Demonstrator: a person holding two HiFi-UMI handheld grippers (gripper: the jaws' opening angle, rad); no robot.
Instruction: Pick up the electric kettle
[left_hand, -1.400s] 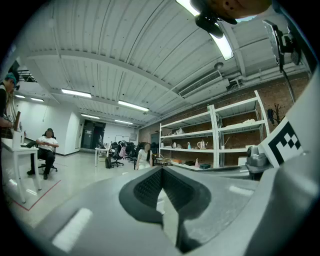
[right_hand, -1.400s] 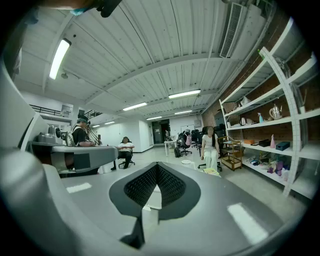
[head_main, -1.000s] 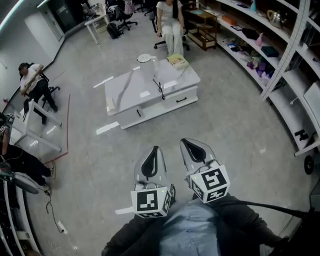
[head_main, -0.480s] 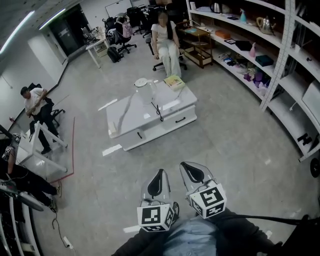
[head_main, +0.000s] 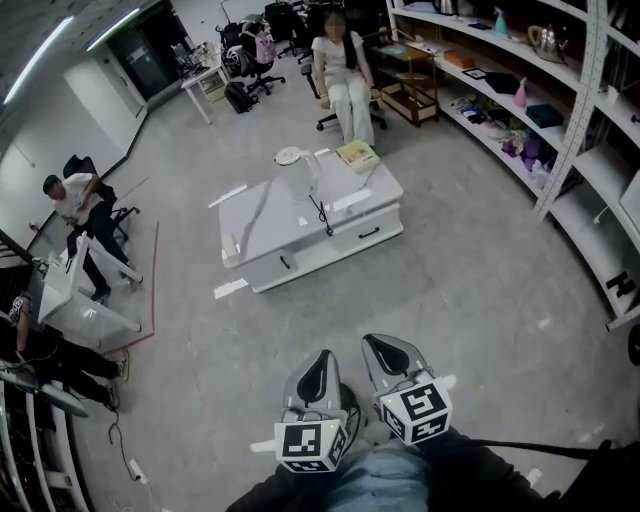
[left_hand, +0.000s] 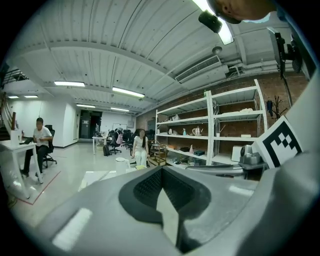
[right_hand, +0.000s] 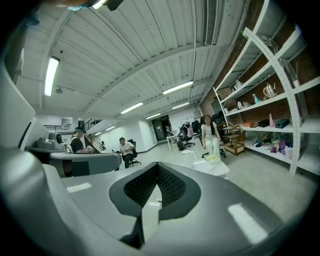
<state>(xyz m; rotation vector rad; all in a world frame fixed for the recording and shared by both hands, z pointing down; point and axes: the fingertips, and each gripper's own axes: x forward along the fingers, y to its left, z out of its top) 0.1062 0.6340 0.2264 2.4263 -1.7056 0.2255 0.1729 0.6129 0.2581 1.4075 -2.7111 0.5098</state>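
Open floor (head_main: 330, 300) separated the left gripper (head_main: 321, 358) and right gripper (head_main: 381, 346), lower centre, from the low table (head_main: 262, 215). The white electric kettle (head_main: 294, 168) stood upright at the table's upper edge. Both grippers' jaws were together and empty.

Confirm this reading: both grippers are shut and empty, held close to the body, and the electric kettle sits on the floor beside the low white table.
One detail is wrong. The electric kettle is not on the floor. It stands on top of the low white table, near its far edge, as the head view shows. The rest holds: the left gripper and right gripper are shut, empty and close to the body.
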